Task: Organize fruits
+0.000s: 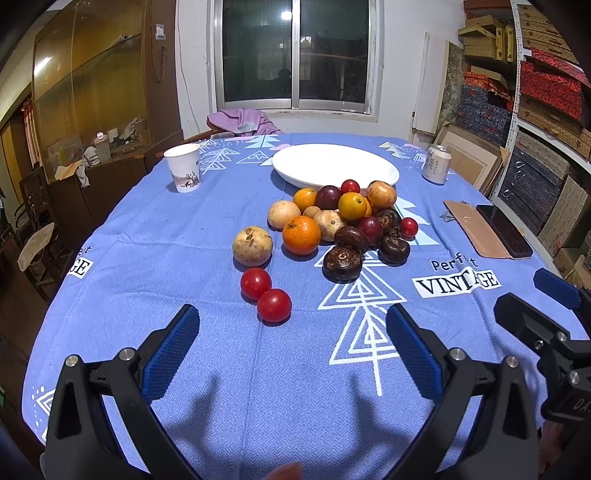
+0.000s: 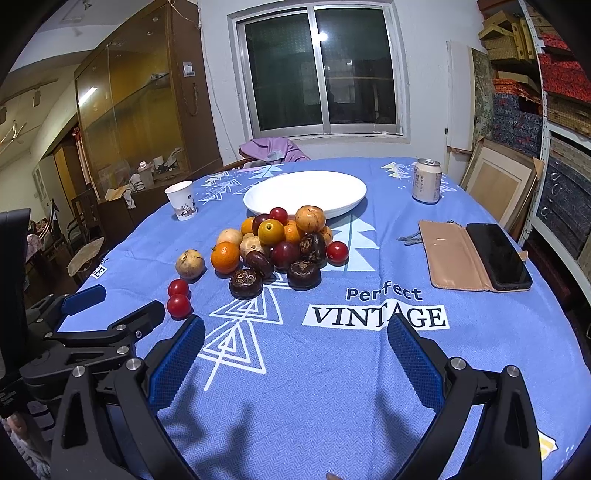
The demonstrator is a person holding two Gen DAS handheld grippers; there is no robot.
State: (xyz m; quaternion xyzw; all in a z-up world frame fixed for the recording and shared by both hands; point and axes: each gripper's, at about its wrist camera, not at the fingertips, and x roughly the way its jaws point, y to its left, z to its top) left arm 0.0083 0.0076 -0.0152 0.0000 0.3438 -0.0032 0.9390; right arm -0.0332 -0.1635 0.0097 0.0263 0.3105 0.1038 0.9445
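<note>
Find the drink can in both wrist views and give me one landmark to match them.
Left wrist: the can stands far right, right of the white plate.
Right wrist: the can stands upper right of centre, again right of the plate.
Shared landmark: the fruit pile in front of the plate.

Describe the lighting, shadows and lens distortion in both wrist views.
Left wrist view: the fisheye bows the tablecloth edge, a lamp glares in the dark window, and soft shadows fall on the cloth near the open left gripper. Right wrist view: the same bowing, glare on the phone, shadows near the open right gripper; the fruit pile looks sharp.
</note>
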